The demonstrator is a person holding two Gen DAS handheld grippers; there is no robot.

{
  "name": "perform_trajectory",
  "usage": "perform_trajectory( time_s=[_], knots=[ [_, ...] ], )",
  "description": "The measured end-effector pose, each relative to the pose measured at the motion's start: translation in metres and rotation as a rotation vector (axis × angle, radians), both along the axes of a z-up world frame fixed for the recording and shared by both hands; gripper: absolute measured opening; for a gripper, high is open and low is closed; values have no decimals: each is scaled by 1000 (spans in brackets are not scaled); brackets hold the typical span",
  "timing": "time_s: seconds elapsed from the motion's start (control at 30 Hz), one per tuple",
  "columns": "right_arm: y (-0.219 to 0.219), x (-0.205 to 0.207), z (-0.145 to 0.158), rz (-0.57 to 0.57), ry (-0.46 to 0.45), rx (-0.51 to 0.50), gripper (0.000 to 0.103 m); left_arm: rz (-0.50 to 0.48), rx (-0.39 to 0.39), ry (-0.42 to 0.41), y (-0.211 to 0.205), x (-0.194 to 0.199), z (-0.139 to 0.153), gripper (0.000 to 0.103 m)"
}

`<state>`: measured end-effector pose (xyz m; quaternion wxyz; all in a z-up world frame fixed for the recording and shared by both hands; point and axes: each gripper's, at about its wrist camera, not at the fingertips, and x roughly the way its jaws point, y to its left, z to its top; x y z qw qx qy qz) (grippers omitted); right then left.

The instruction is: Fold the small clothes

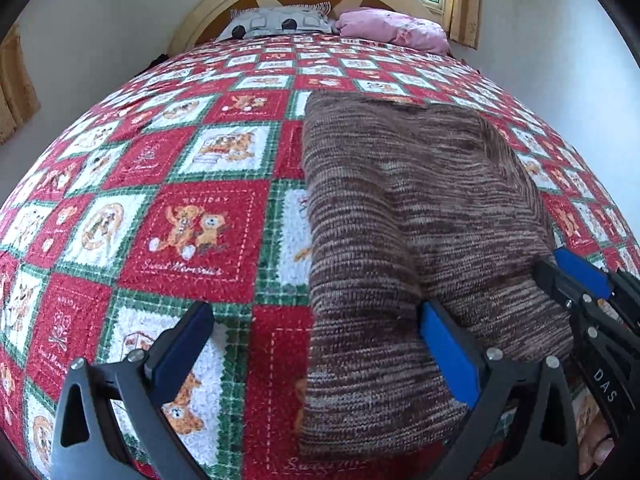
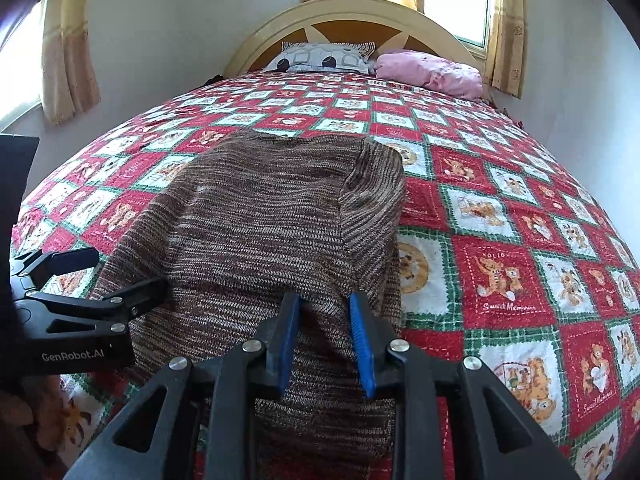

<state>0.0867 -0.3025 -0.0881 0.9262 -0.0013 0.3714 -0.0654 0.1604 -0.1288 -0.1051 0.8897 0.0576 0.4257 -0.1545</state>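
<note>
Sweater (image 2: 256,216) is lying partly folded on the bedspread (image 2: 500,208); right gripper (image 2: 325,344) is pinching its 6 o'clock edge, left gripper (image 1: 316,344) is gaping wide, further folds seemingly remaining.

brown knit garment (image 2: 260,216) | partly folded | flat on bed

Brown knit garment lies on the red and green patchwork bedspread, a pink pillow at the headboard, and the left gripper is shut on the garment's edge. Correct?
Not quite. The left gripper is open: in the left wrist view its jaws stand wide apart over the brown knit garment's left edge, gripping nothing. The bedspread and pink pillow are as you say.
</note>
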Motion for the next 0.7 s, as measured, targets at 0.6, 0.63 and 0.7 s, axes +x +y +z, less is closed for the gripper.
perform_trajectory(
  time_s=[0.6,0.63,0.7],
  knots=[
    [7,-28,-2,-6,43,111,41,6,3,0,-2,-2,-1,103],
    [8,-28,-2,-1,42,110,42,6,2,1,-2,-2,-1,103],
    [7,-30,-2,-1,40,110,42,7,-4,4,-1,-2,-1,103]
  ],
)
